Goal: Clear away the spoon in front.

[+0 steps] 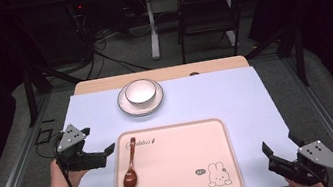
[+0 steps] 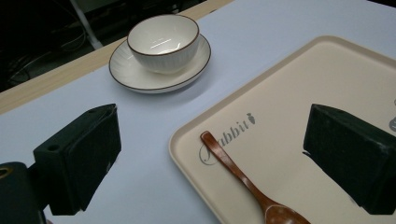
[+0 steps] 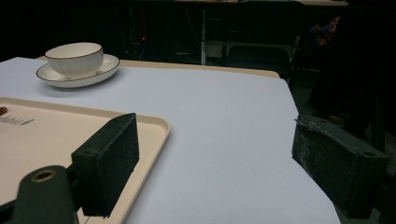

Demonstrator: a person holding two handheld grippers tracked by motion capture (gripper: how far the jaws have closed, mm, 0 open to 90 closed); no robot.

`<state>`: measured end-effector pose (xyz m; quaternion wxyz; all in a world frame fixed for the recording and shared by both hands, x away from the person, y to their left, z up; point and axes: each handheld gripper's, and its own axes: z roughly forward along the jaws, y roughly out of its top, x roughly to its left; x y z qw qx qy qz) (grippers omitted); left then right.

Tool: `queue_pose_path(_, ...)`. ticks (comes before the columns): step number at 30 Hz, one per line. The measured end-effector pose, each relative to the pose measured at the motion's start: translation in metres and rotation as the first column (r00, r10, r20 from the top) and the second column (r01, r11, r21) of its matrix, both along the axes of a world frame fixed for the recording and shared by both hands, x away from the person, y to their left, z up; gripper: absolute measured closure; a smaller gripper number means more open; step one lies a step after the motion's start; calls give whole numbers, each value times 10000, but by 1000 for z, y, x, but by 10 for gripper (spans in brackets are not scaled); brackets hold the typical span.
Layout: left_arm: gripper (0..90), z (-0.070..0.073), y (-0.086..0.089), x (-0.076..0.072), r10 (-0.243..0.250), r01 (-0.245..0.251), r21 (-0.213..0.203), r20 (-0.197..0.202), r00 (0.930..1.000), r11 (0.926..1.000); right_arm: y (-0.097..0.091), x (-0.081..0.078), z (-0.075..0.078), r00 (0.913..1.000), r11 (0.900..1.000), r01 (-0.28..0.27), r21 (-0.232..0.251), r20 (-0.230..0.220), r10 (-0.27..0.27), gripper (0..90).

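One tray [image 1: 218, 176], one spoon [image 1: 131, 167], one bowl [image 1: 140, 91], one saucer [image 1: 129, 108], two tongs.

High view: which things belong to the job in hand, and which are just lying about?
Job in hand: spoon, tray, left gripper, open beside them.
Lying about, probably: bowl, saucer, chair.

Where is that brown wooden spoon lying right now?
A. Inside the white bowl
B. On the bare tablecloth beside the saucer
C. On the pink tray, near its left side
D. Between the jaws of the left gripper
C. The wooden spoon lies flat on the pink tray near its left edge, apart from the white bowl and clear of the left gripper, whose jaws stand open with nothing between them.
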<state>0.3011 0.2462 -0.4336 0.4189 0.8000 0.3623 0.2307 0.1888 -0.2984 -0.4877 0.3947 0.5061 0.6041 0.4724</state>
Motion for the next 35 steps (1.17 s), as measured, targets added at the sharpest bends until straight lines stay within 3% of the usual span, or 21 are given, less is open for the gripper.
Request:
queue_pose_path(4, 37, 0, 11, -10, 316, -313, -209, 157, 9994, 9993, 0, 0, 0, 10000, 10000, 0, -9, 6, 0, 139)
queue_pose_path(11, 28, -9, 29, -28, 844, -842, -346, 40, 9964, 9958, 0, 0, 0, 10000, 10000, -14, -7, 5, 14, 138)
queue_pose_path(20, 2, -24, 56, -49, 1568, -1579, -743, -204, 9874, 9847, 1, 0, 0, 10000, 10000, -18, -20, 25, 18, 138)
queue_pose_path(26, 0, -38, 65, -60, 1880, -1918, -1157, -431, 9812, 9746, 1, 0, 0, 10000, 10000, -7, -25, 24, 7, 138)
queue_pose_path(29, 0, -40, 68, -64, 2019, -2048, -1217, -358, 9788, 9712, 1, 0, 0, 10000, 10000, -7, -24, 31, 7, 138)
queue_pose_path(35, 0, -46, 66, -63, 1774, -1821, -1070, -521, 9828, 9774, 0, 0, 0, 10000, 10000, 26, 1, 67, -26, 138)
